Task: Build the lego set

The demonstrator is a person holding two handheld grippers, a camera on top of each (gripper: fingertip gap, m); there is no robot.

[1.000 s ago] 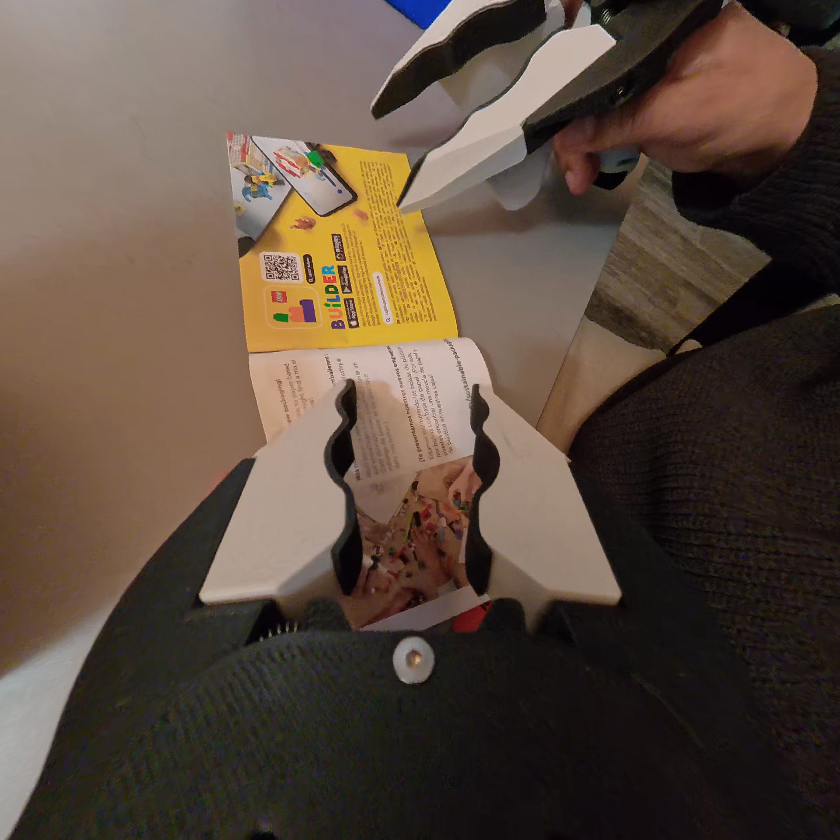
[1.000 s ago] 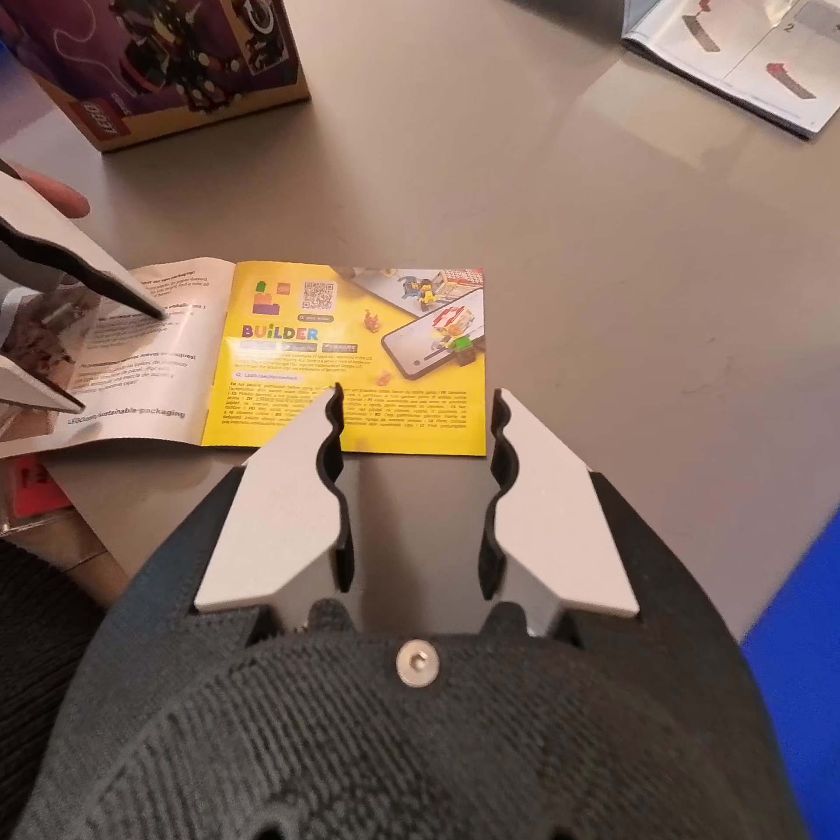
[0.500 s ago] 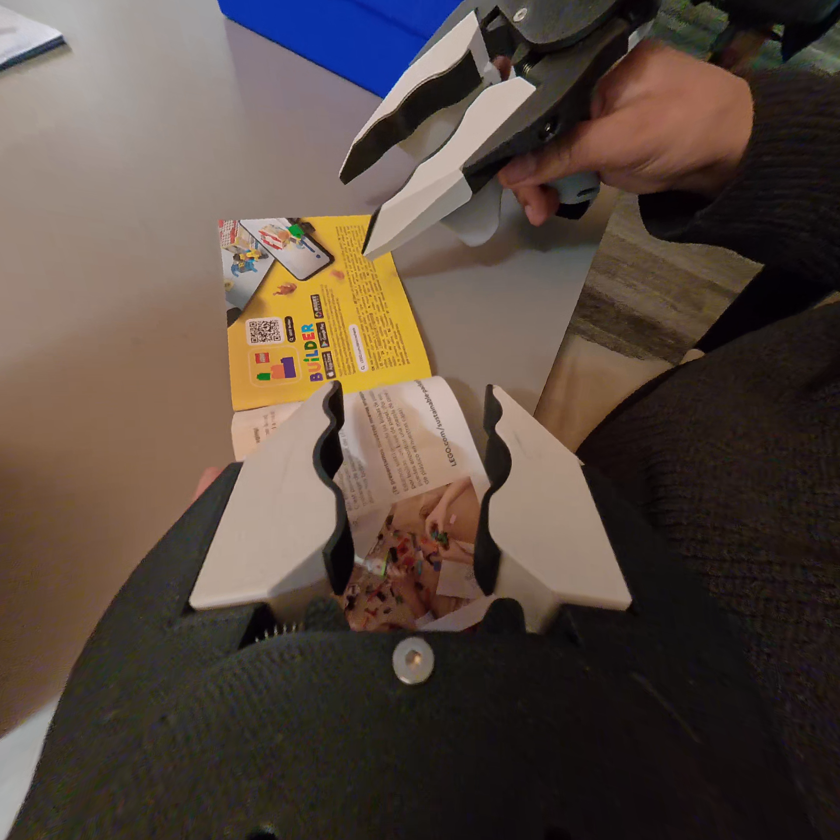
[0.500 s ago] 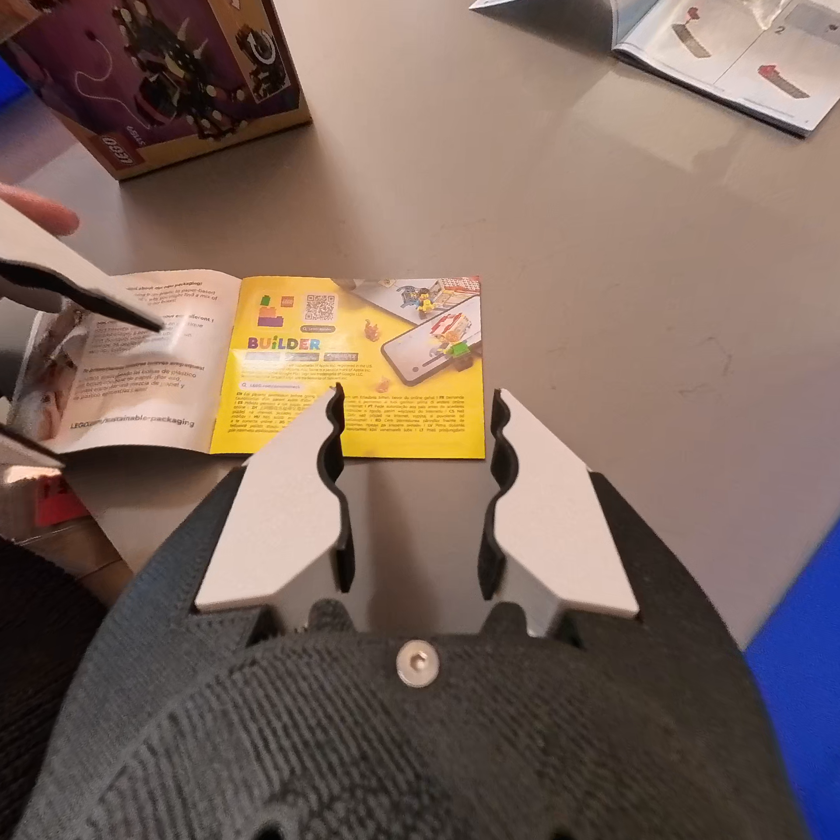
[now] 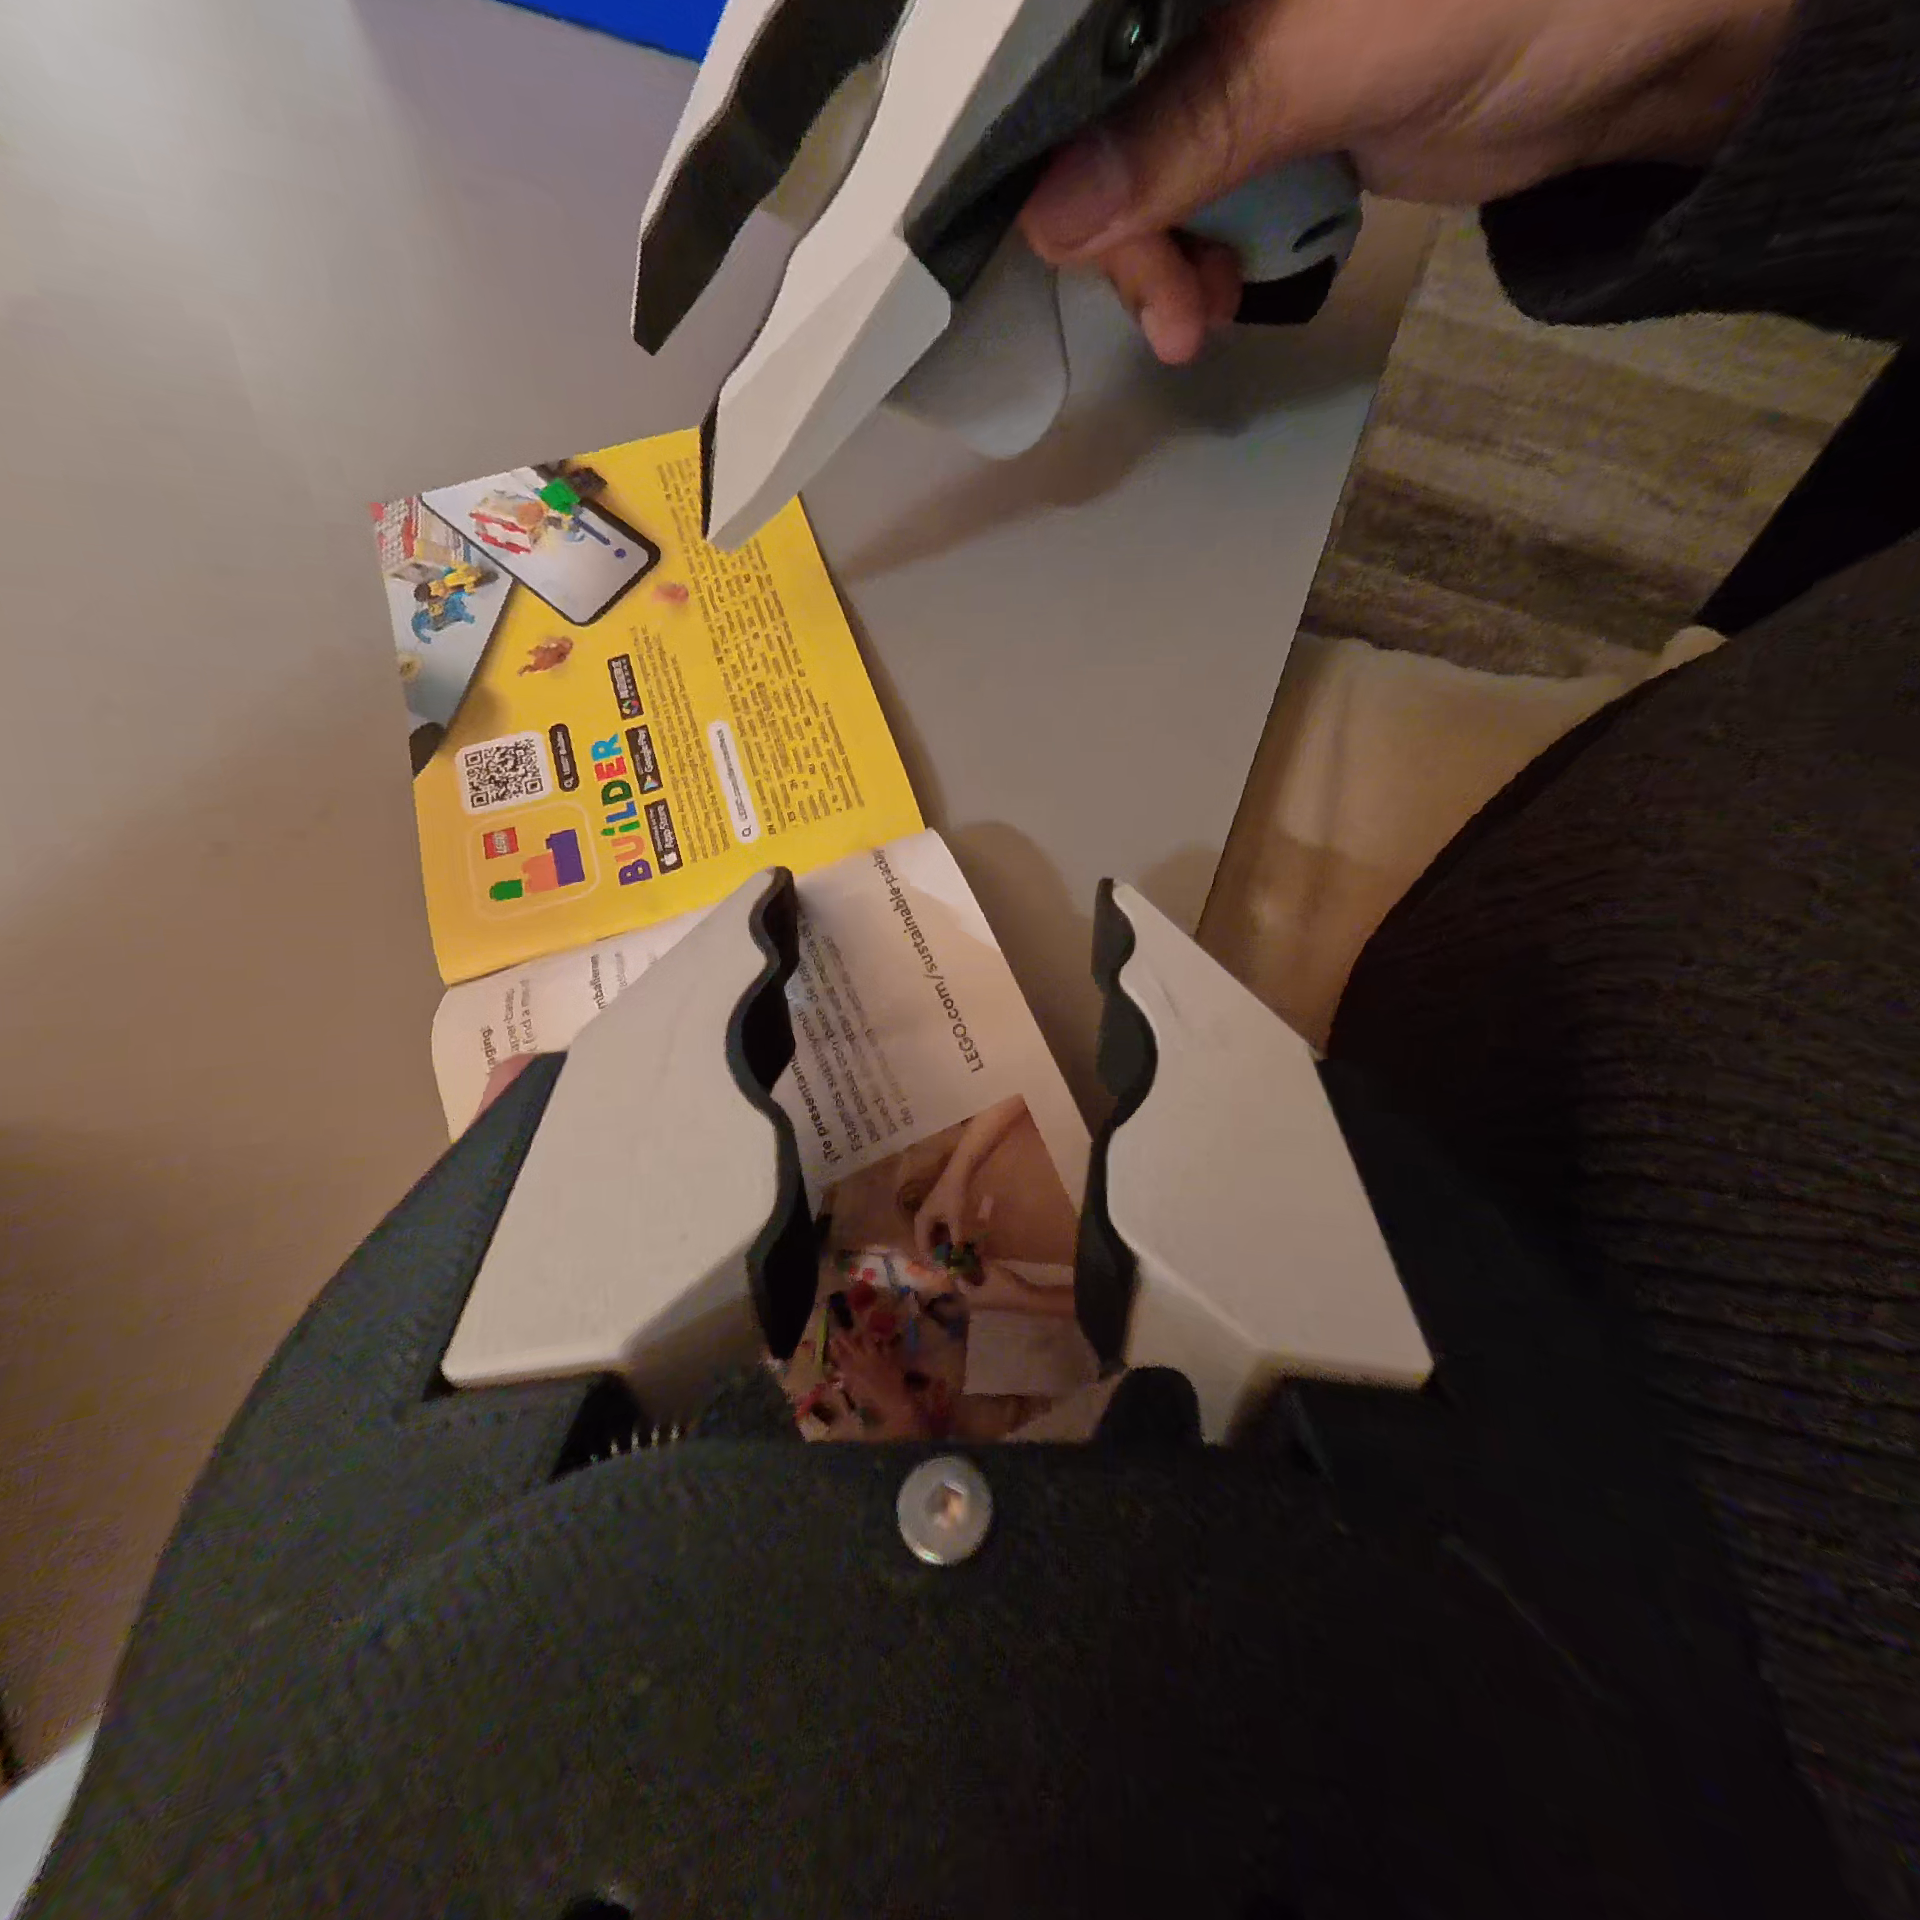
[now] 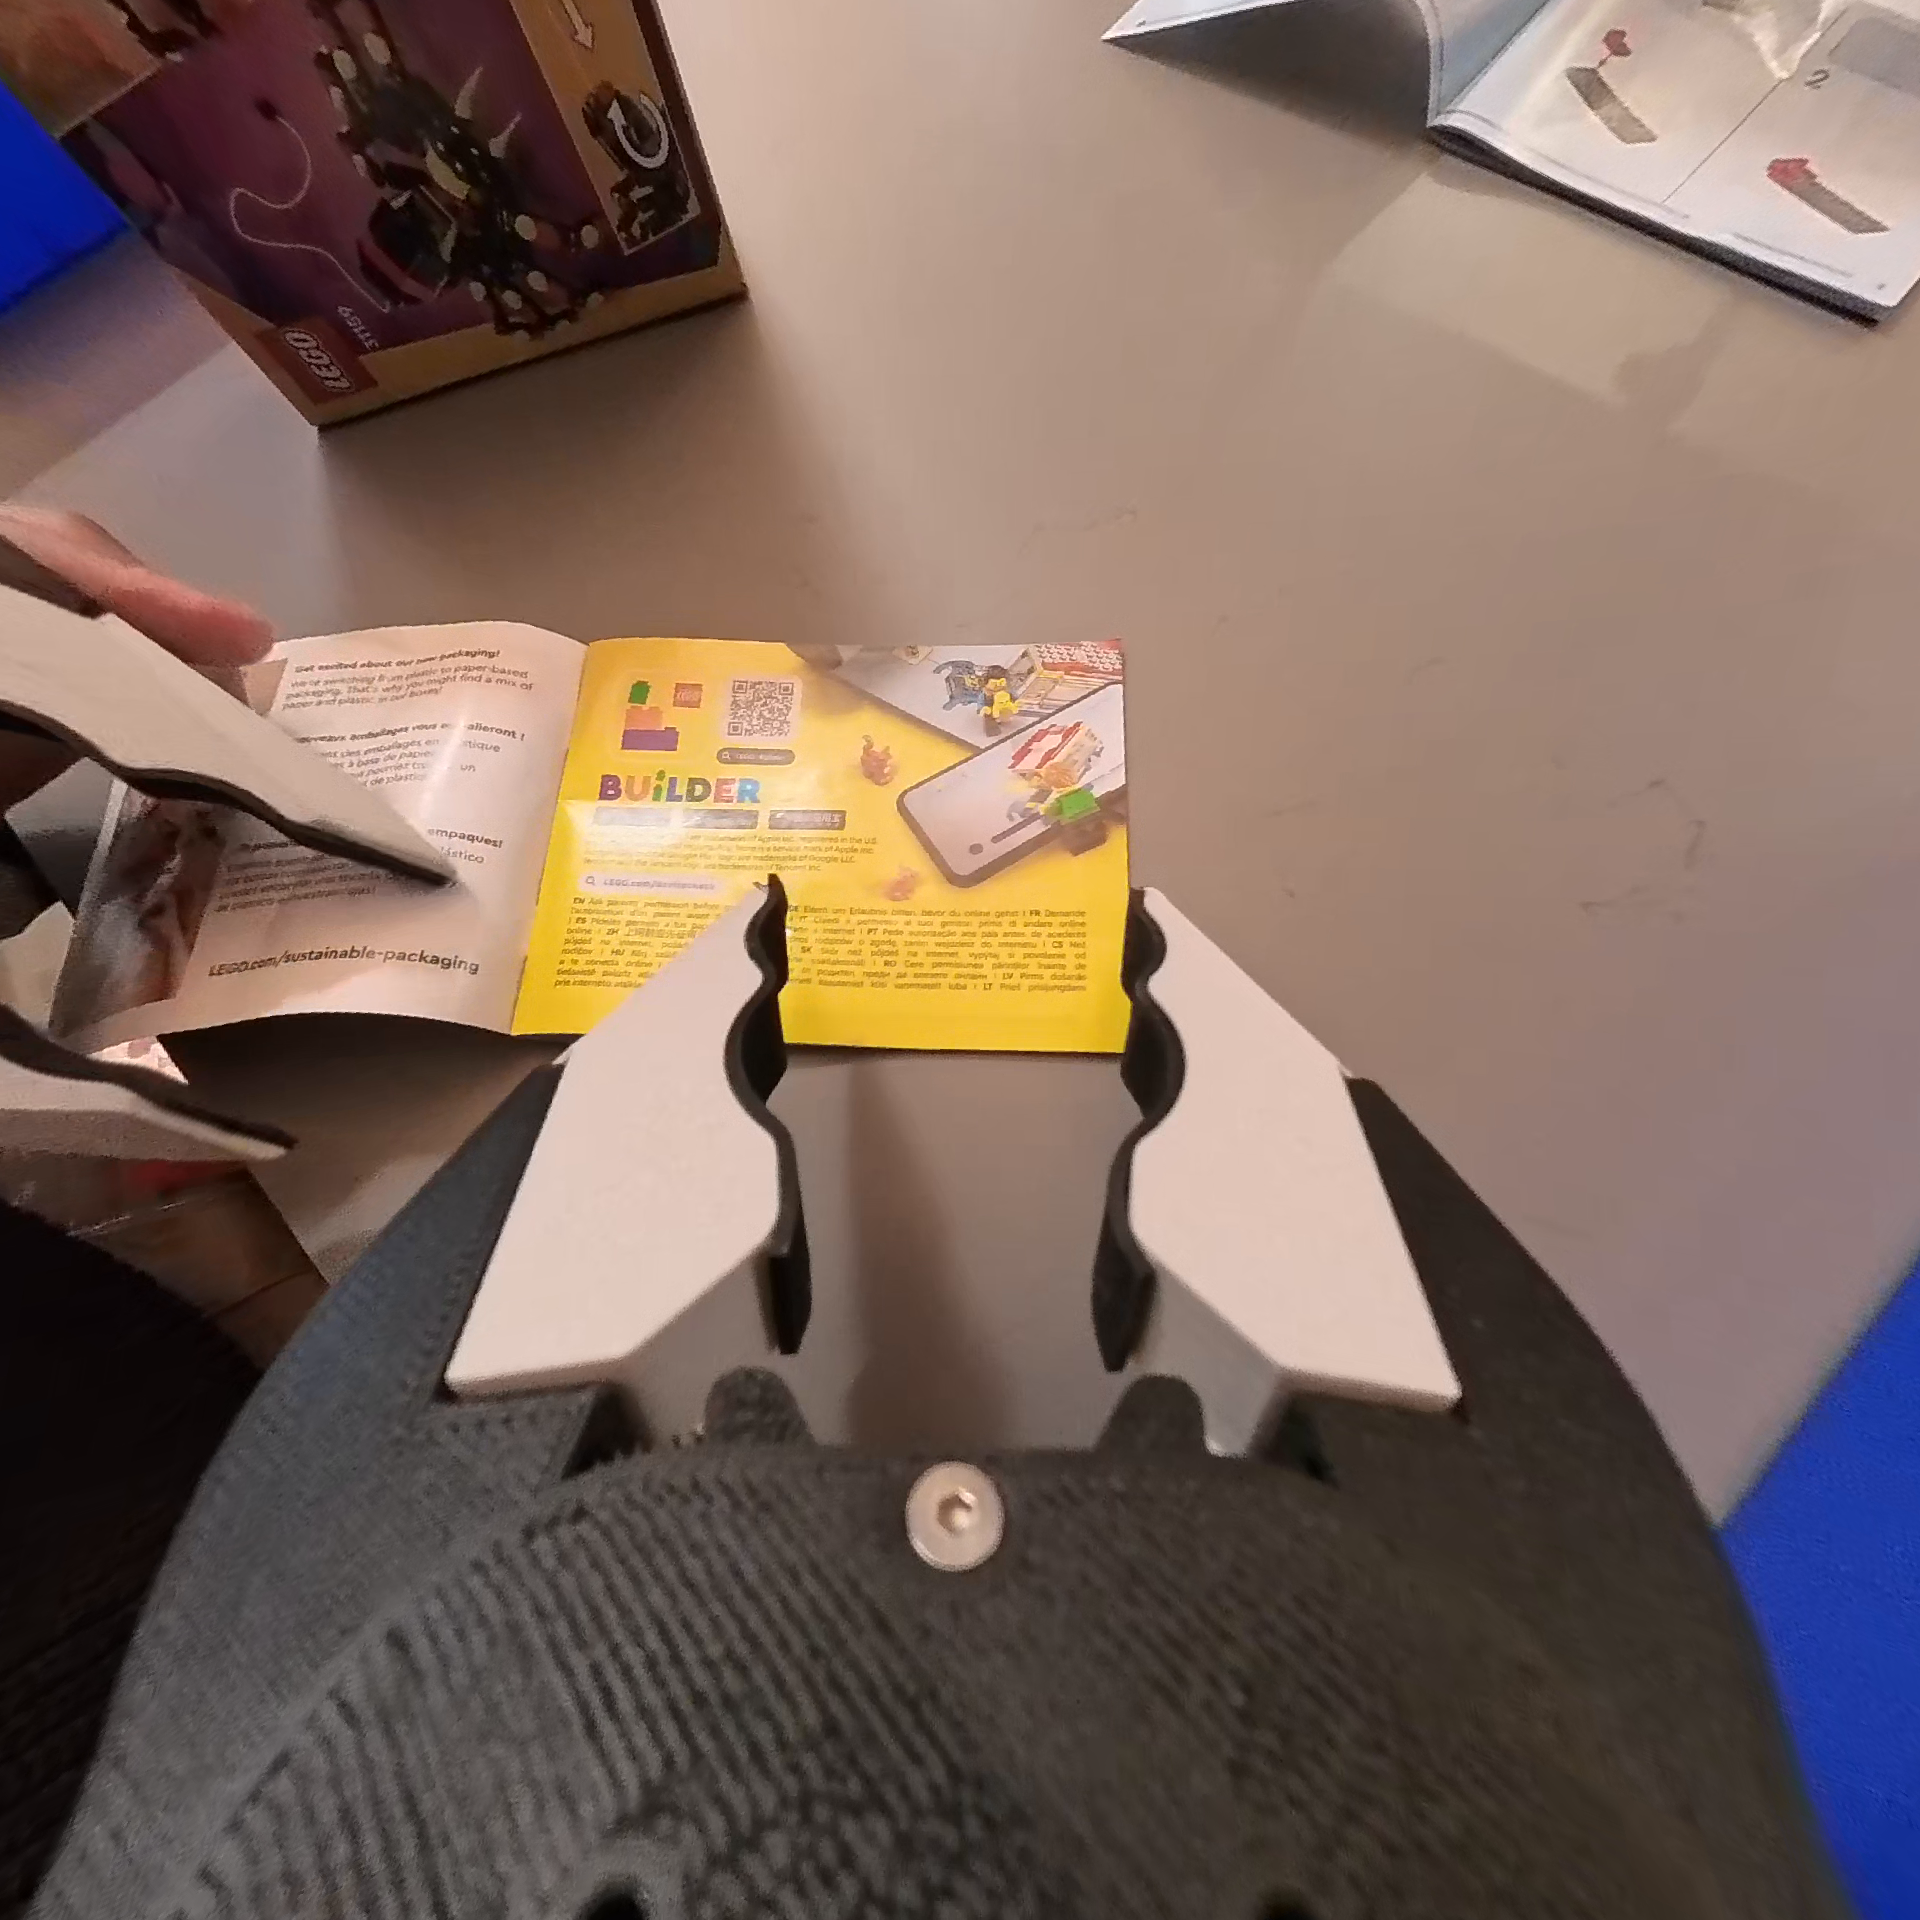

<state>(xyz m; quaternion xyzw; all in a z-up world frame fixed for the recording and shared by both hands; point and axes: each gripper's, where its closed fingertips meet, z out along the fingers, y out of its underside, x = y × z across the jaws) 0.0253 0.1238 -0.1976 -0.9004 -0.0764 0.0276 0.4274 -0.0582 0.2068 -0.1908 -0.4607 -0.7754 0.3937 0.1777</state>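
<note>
I'm seeing two booklets and one box (image 6: 416,197); both grippers, left gripper (image 5: 940,904) and right gripper (image 6: 956,904), are hovering spread over the open booklet (image 6: 831,831).

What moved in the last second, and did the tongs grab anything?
The right tongs crept forward until their tips hang over the near edge of the booklet's yellow page. The left tongs barely shifted above the white page. Nothing was grabbed or let go: both stayed open. The booklet stayed open on the table, and the purple box kept its place.

Grey table (image 6: 1351,582); blue surface (image 6: 1829,1475) beside it.
</note>
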